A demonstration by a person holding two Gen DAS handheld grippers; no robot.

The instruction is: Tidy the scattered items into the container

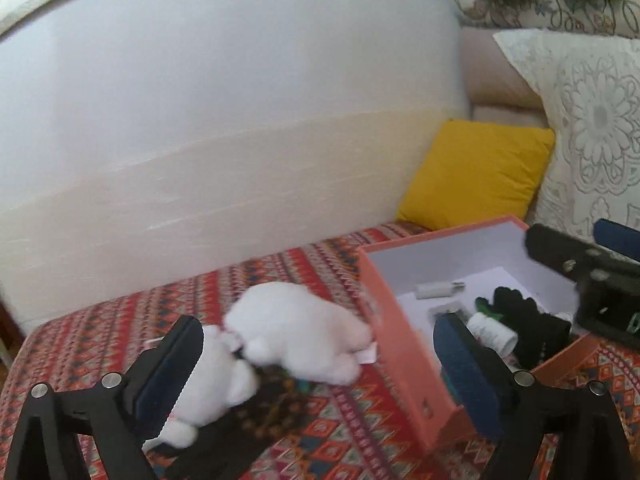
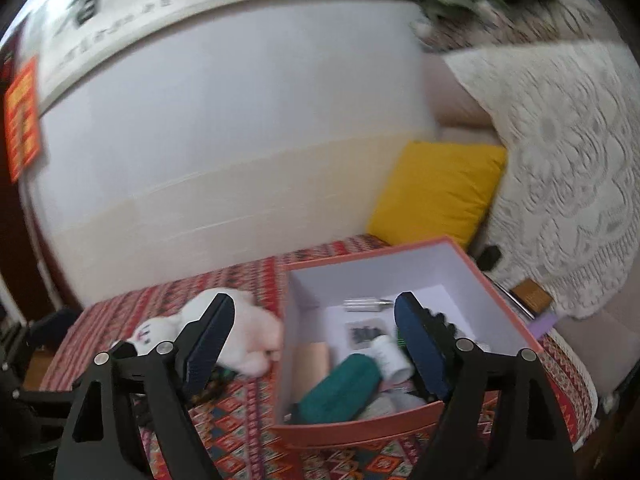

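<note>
Two grippers are under my control, both with jaws spread wide and holding nothing. At left, my left gripper hangs over the patterned bedspread, where a white plush toy lies just beside the orange box, outside it, with dark items partly hidden beneath it. Moving right, my right gripper hovers above the box's near left corner. Inside the box I note a green pouch, a white bottle, a black glove and a small white tube. A yellow cushion stands behind the box.
</note>
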